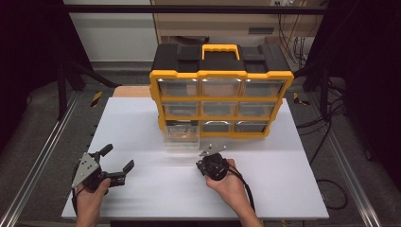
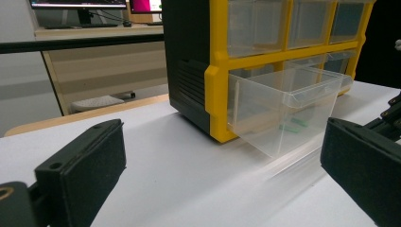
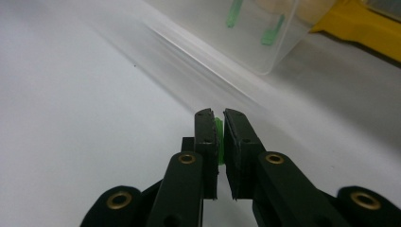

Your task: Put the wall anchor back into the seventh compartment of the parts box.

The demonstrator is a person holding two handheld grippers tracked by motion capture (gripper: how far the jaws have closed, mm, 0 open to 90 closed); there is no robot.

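Observation:
A yellow and black drawer cabinet (image 1: 220, 92) stands at the back of the white table (image 1: 142, 127). Its bottom-left clear drawer (image 1: 181, 136) is pulled out, seen also as the drawer (image 2: 283, 111), with green pieces (image 3: 270, 32) lying inside it. My right gripper (image 3: 220, 119) is just in front of that drawer, low over the table, shut on a small flat green piece (image 3: 219, 137) pinched between its pads. My left gripper (image 1: 119, 158) rests at the table's near left with its jaws wide apart and nothing between them.
The cabinet holds several other clear drawers, all pushed in, under a yellow carry handle (image 1: 221, 49). Metal rails (image 1: 45, 149) run along both sides of the table. Cables (image 1: 331, 142) lie on the floor at the right.

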